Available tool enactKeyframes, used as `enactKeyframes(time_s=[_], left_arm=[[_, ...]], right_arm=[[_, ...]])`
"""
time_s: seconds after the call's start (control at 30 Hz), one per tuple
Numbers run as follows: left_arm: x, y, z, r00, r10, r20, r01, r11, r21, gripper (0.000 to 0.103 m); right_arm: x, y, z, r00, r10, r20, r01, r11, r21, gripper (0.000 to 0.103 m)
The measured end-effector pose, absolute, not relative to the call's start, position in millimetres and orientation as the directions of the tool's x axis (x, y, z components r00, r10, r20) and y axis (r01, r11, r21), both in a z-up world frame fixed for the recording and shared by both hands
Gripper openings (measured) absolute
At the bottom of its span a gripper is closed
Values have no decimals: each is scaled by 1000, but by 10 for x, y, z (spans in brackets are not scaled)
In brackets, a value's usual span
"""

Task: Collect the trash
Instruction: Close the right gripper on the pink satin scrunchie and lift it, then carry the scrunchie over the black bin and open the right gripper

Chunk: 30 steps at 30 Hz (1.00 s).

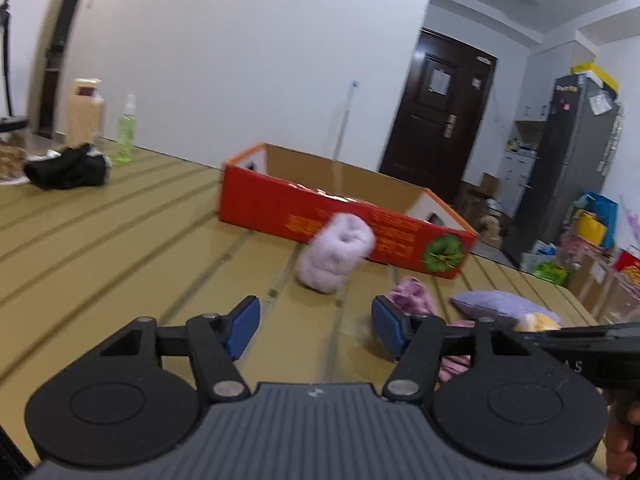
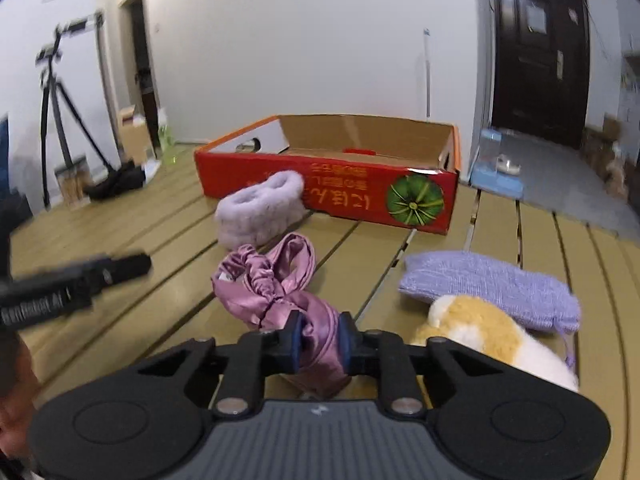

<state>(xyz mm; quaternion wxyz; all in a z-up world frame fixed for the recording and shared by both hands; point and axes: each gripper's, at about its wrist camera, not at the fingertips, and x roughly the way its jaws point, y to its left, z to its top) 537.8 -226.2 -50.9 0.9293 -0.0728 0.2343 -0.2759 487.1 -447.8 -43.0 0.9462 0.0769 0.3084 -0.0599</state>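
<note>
The pink satin cloth [image 2: 276, 292] lies crumpled on the tan slatted table [image 2: 140, 240], glossy and gathered into ruffled folds, with a looped band at its far end. The right gripper [image 2: 320, 342] has its 2 blue pads pinched on the near end of that cloth, the fabric bunched tight between them. It points forward and somewhat downward over the table.

Just beyond the cloth sits a fuzzy lilac slipper [image 2: 260, 212], plush and rounded, touching the front wall of a red cardboard box [image 2: 320, 188]. The box is shallow and open-topped, plain brown inside, with orange print and a green round picture on its red side. To the right of the cloth lies a lilac woven pouch [image 2: 488, 288], flat and pillow-shaped, and against its near edge a fluffy orange and white plush [image 2: 480, 332].

The left gripper [image 1: 316, 326] hovers low over the table to the left, its 2 blue pads standing apart with nothing between them, aimed toward the slipper and the box. A hand [image 1: 624, 440] shows at the right edge of the left wrist view.

Farther left on the table lie a black cloth [image 1: 68, 170] and a green clear bottle [image 1: 127, 128].
</note>
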Motion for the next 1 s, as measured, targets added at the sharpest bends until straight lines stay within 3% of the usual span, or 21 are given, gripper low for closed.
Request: enactKeyframes(time_s=[0.17,0.27,0.33,0.4,0.6,0.7,0.87,1.0], left_arm=[[5417,-2517,-547,678,-617,-400,554,786,-274,59],[5545,-2578,-639,617,-629,-474,547,775,-316,45],[5589,-2564,-668,579,-660,-479,557,749,-359,24],[5582,-2583,-674,560,-665,-495,564,743,-360,20],[5527,-2563,-679,551,-660,-511,547,748,-376,18],[5517,-2526,-659,554,-666,-499,543,744,-390,15],[5413,-2316,-440,606,-654,-453,544,756,-363,14],[5312,-1787,-194,679,-604,-417,502,797,-336,14]], right_arm=[[4843,-4478,-430,797,116,-593,-9,983,181,12],[4847,-4492,-445,792,132,-597,-23,982,187,12],[4862,-4520,-460,792,143,-594,-29,980,197,12],[4875,-4550,-475,800,109,-590,7,981,191,13],[4877,-4422,-474,798,14,-603,58,993,100,17],[4872,-4414,-440,802,22,-597,58,992,115,10],[4826,-4290,-228,849,36,-527,42,990,135,6],[4848,-3964,-45,883,131,-450,-63,985,162,6]])
